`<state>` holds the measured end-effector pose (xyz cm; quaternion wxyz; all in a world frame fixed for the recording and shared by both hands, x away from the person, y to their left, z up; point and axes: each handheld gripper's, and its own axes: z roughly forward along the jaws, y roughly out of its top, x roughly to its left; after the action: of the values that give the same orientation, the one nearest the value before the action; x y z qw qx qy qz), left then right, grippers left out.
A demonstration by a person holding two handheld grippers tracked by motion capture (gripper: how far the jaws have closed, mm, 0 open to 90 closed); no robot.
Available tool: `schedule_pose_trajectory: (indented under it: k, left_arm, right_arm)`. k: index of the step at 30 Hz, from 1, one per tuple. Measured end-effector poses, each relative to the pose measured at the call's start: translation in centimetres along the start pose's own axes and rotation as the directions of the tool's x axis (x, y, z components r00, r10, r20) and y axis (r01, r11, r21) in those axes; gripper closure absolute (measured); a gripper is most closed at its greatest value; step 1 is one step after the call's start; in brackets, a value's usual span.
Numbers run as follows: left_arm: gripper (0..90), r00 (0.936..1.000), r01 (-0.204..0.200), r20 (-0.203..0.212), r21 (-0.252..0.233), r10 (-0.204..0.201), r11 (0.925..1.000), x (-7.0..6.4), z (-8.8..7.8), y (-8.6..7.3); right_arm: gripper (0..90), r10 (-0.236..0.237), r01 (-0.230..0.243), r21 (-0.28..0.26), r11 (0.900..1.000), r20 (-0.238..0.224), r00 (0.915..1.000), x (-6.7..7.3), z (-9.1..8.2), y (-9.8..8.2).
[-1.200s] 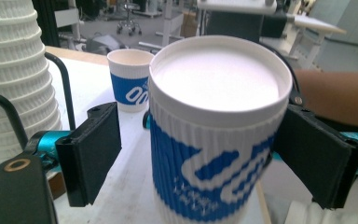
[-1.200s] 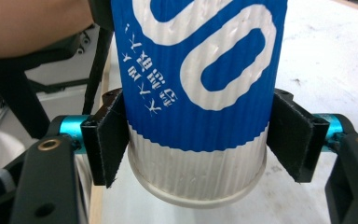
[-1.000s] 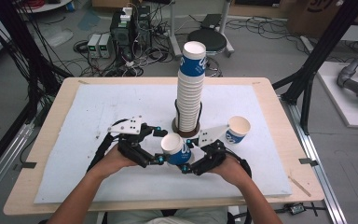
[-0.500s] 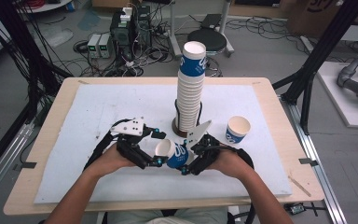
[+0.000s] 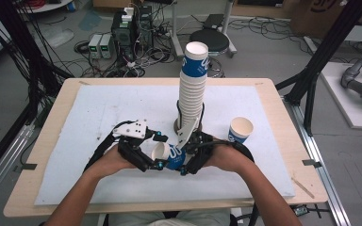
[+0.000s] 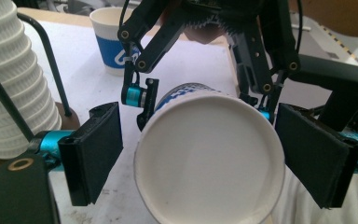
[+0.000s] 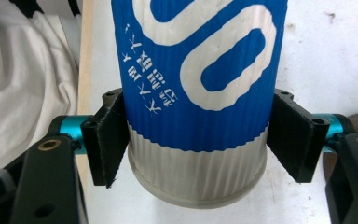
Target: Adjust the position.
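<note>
Gripping the paper cup near its base, the right gripper is clamped; the left gripper, at nine o'clock, has been narrowing around its rim without touching. Uneven closing could crush the rim.

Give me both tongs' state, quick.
Left tongs: open, just closing a little, pads clear of the cup's rim.
Right tongs: shut on the cup near its base.

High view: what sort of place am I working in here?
Most likely a robotics lab: a wooden table inside a black frame, electronics boxes and tangled cables on the floor, a tall paper cup stack.
</note>
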<state>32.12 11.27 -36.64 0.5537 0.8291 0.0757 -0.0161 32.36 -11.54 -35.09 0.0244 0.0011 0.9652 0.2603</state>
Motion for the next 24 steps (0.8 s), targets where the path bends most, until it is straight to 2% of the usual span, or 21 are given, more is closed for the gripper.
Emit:
schedule_pose_trajectory:
  k: [4,7,12,13,15,17,20,24]
  left_arm:
    - [22.1,0.9999,-0.002,0.014,0.026,0.002,0.9997,0.1,0.1,-0.2]
    - [27.6,0.9993,-0.019,0.032,0.029,0.018,0.9994,0.1,0.1,-0.3]
    - [29.6,0.9976,-0.06,0.037,0.029,0.059,0.9978,0.1,0.2,-0.3]
    - [29.8,0.9978,-0.057,0.036,0.023,0.056,0.9981,0.1,0.2,-0.4]
    - [29.3,0.9981,-0.05,0.035,0.008,0.05,0.9987,0.3,0.0,-0.4]
    - [29.1,0.9987,-0.044,0.025,-0.007,0.044,0.999,0.4,-0.1,-0.6]
    - [29.2,0.999,-0.028,0.033,-0.041,0.029,0.9987,0.7,-0.2,-0.9]
    - [29.2,0.9992,-0.013,0.037,-0.07,0.015,0.9975,0.9,-0.4,-1.2]
  right_arm:
    - [27.7,0.002,-0.002,0.011,1.0,-0.006,1.0,0.1,0.1,0.0]
    - [27.7,0.004,-0.004,0.023,1.0,0.003,1.0,0.2,0.0,0.1]
    - [27.7,0.0,0.0,0.039,0.999,0.012,0.9999,0.3,-0.2,0.1]
    - [27.5,-0.004,0.003,0.039,0.999,0.017,0.9999,0.3,-0.3,0.0]
    - [23.3,0.005,-0.006,0.016,1.0,0.02,0.9998,0.3,-0.3,-0.2]
    - [20.0,0.031,-0.03,-0.036,0.999,0.024,0.9992,0.2,-0.3,-0.5]
    - [18.9,0.049,-0.046,-0.088,0.995,0.037,0.9981,0.2,-0.5,-1.0]
    - [18.9,0.082,-0.07,-0.192,0.979,0.051,0.9953,0.4,-0.8,-2.0]
